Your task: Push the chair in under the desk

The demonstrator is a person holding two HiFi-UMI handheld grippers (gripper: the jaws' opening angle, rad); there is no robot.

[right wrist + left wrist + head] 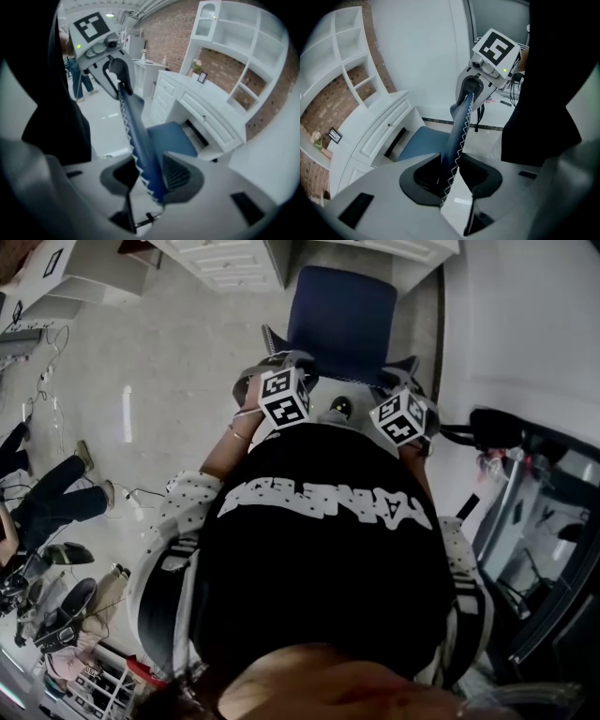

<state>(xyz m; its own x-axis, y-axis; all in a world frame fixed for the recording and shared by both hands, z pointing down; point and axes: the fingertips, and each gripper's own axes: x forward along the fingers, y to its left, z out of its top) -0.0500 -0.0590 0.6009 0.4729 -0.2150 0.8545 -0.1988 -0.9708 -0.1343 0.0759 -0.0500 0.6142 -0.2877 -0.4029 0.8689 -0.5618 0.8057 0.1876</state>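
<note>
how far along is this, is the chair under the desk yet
Done: the grip. The left gripper and the right gripper each clamp the top edge of the blue backrest. In hand: pushing it toward the white desk, judging by that hold. Left: most of the seat shows in front of the desk's opening, so it likely needs sliding further in.

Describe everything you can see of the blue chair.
The chair has a flat blue padded seat and a thin blue backrest edged with white zigzag stitching. It stands upright, with the seat facing the white desk and its front edge at the knee gap. Its legs are hidden. The left gripper and right gripper each clamp the backrest's top edge.
</note>
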